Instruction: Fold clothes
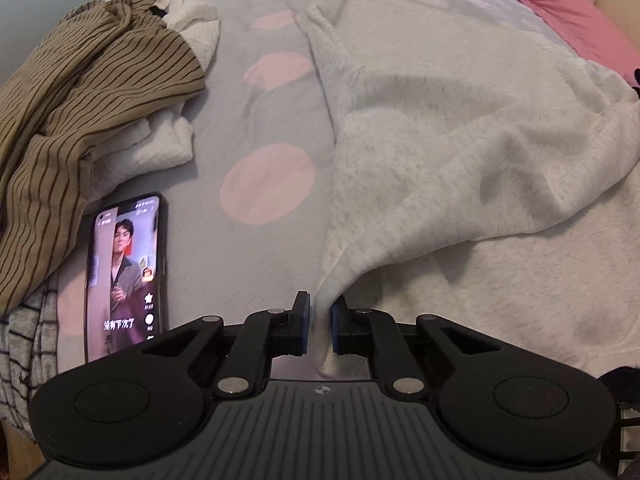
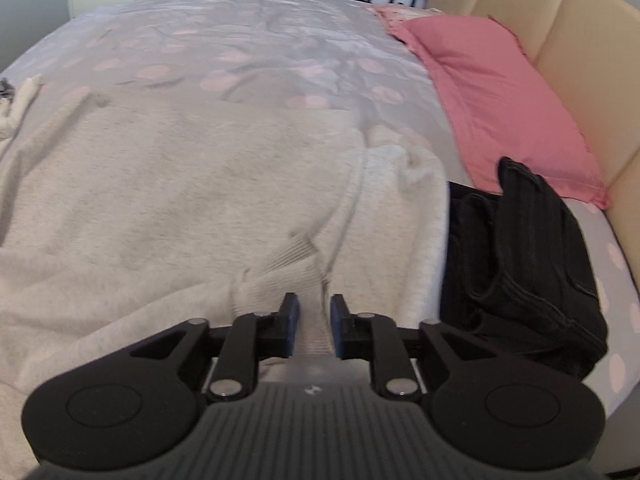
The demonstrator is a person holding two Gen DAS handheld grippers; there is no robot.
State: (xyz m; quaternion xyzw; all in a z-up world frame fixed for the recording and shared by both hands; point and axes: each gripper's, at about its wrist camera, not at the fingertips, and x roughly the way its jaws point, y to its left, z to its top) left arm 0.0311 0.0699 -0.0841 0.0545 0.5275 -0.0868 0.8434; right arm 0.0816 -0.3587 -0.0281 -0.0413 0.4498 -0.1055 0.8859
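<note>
A pale grey fleecy sweater point(image 1: 460, 140) lies spread over the bed, rumpled at its near side. My left gripper point(image 1: 320, 322) is shut on a pinched fold of the sweater's edge, which rises in a ridge from the pads. In the right wrist view the same sweater point(image 2: 180, 184) lies mostly flat, with its ribbed hem point(image 2: 280, 276) bunched just ahead of the fingers. My right gripper point(image 2: 315, 326) stands open over that hem; the blue pads point(image 2: 294, 320) have a clear gap and do not press the cloth.
A lit phone point(image 1: 126, 276) lies on the dotted sheet point(image 1: 260, 120) left of the left gripper. Beyond it sits a heap with a brown striped garment point(image 1: 92, 92) and white cloth point(image 1: 160, 140). Folded black clothes point(image 2: 520, 260), a pink pillow point(image 2: 500, 96) and the beige headboard point(image 2: 580, 40) are at the right.
</note>
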